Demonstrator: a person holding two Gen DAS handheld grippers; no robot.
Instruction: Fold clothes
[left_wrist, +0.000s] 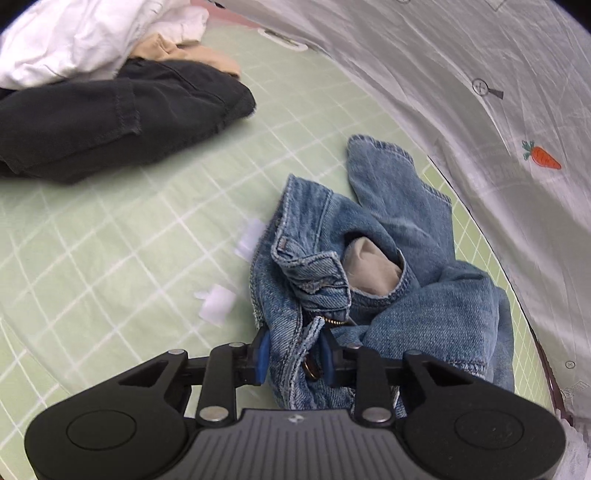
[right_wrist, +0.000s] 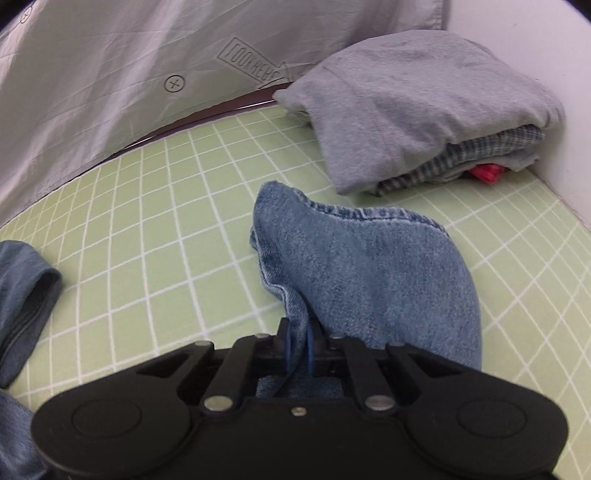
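Crumpled blue jeans (left_wrist: 399, 295) lie on the green checked sheet (left_wrist: 110, 236), waistband and zipper toward me. My left gripper (left_wrist: 295, 360) is shut on the waistband near the fly, blue pads pressing the denim from both sides. In the right wrist view, my right gripper (right_wrist: 299, 349) is shut on the edge of a jeans leg (right_wrist: 362, 266), whose hem points away over the sheet (right_wrist: 155, 221). Another bit of blue denim (right_wrist: 22, 302) shows at the left edge.
A pile of unfolded clothes, black trousers (left_wrist: 110, 118), a white garment (left_wrist: 74, 33) and a beige one, lies at the far left. A folded stack topped by a grey garment (right_wrist: 417, 103) sits far right against a white wall. Grey printed fabric (left_wrist: 461, 74) borders the sheet.
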